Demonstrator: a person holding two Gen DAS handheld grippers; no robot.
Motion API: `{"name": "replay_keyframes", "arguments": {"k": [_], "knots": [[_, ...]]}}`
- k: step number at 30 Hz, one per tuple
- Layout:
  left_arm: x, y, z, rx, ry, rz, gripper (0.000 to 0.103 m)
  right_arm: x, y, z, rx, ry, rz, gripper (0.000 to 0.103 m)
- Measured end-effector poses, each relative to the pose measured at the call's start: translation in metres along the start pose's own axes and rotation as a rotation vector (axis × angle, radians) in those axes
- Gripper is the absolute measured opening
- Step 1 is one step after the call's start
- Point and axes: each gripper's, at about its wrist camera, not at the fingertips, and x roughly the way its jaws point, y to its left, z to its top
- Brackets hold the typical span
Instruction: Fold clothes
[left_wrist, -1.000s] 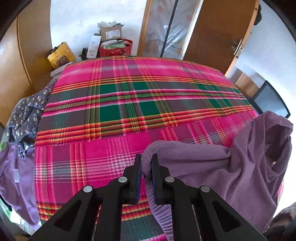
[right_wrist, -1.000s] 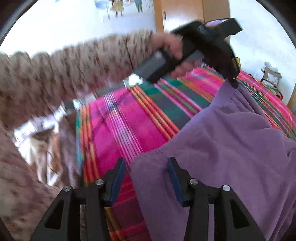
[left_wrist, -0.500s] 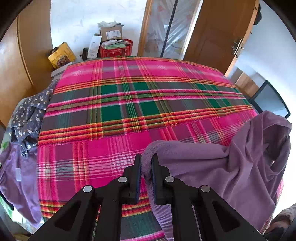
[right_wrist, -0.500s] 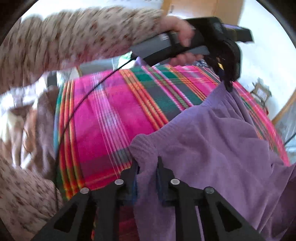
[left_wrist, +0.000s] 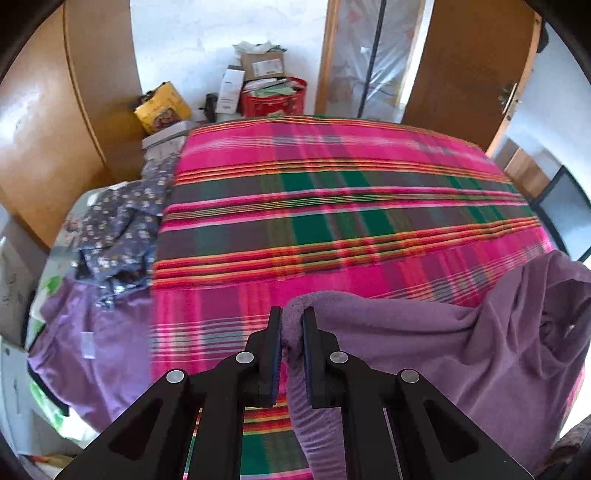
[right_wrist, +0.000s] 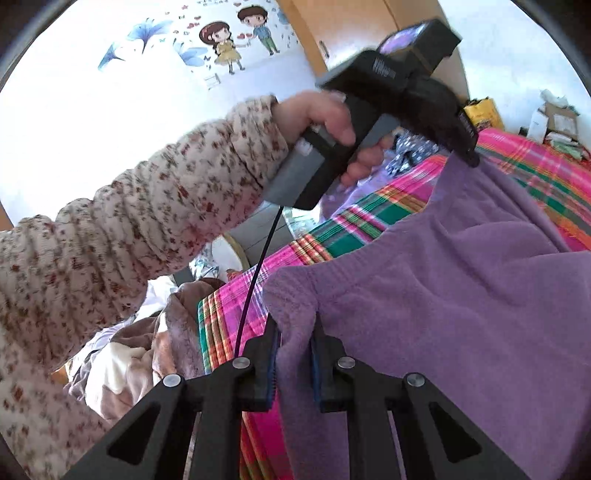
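purple fleece, one garment (left_wrist: 424, 343), hangs stretched between two grippers above a plaid blanket (left_wrist: 332, 221), its held edge running left to right. at far left, two more garments lie heaped: one purple piece (left_wrist: 92, 343), one dark floral piece (left_wrist: 118, 229). the left gripper (left_wrist: 291, 328) is clamped on one bunched corner; the right gripper (right_wrist: 293, 332), jaws pinched together, grips another. one hand (right_wrist: 332, 125) holds the left gripper's handle.

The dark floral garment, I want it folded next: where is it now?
In the left wrist view the dark floral garment lies crumpled off the left edge of the plaid blanket, above a flat purple garment and beside the wooden wardrobe.
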Motion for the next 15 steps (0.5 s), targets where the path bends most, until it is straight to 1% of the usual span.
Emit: {"name": "replay_keyframes", "arguments": {"k": [2, 7, 10, 15], "knots": [[0.001, 0.01, -0.001, 0.002, 0.005, 0.02, 0.01, 0.015, -0.001, 0.006, -0.006, 0.017, 0.018, 0.015], [0.009, 0.036, -0.004, -0.04, 0.033, 0.053, 0.01, 0.05, 0.001, 0.017, -0.009, 0.061, 0.028, 0.015], [0.014, 0.049, -0.007, -0.072, 0.042, 0.055, 0.01, 0.064, -0.001, 0.023, -0.004, 0.077, 0.044, 0.015], [0.015, 0.06, -0.008, -0.067, 0.041, 0.09, 0.01, 0.086, 0.003, 0.031, -0.01, 0.095, 0.059, 0.015]]}}
